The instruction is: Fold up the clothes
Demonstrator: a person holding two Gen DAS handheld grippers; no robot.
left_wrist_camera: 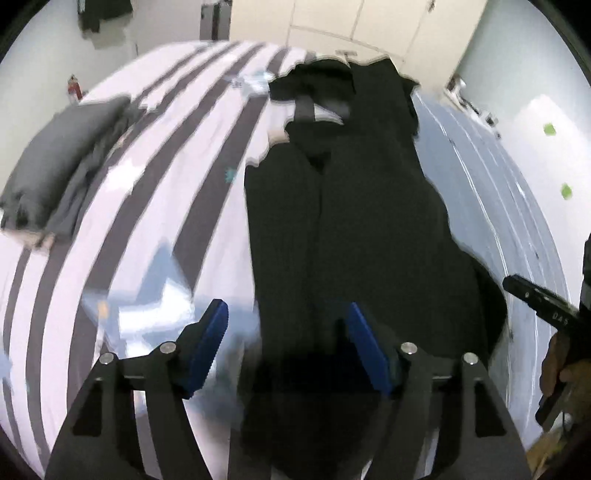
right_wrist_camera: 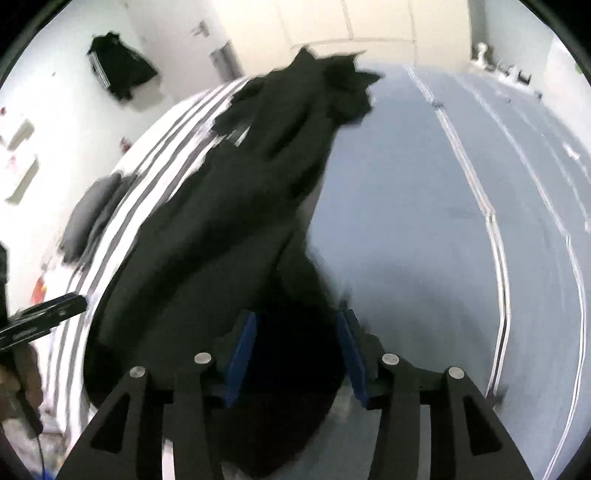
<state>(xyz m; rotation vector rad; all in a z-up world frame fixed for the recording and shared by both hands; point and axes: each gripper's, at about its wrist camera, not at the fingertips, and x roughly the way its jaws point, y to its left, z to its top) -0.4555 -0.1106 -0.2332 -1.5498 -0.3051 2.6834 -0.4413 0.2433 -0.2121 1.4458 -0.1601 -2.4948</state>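
The left gripper (left_wrist_camera: 286, 328) has its blue-padded jaws spread wide, nothing clamped between them; the pads hang over the near end of the black garment (left_wrist_camera: 354, 221) without pressing on it. The right gripper (right_wrist_camera: 295, 332) stands at a narrower spread, its pads also clear of the cloth, with the garment's dark near end lying below the gap. In the left wrist view the right gripper shows at the right edge as a black bar with a hand (left_wrist_camera: 561, 373) behind it; in the right wrist view the left gripper pokes in at the left edge. The black garment lies stretched lengthwise away from both grippers, along the line where the striped sheet (left_wrist_camera: 147, 192) meets a plain grey-blue cover (right_wrist_camera: 406, 221). A folded grey piece of clothing (left_wrist_camera: 55, 166) sits well apart on the stripes at the left. Another dark garment (right_wrist_camera: 118, 70) hangs on the far white wall, beside pale cupboard doors (left_wrist_camera: 332, 18)
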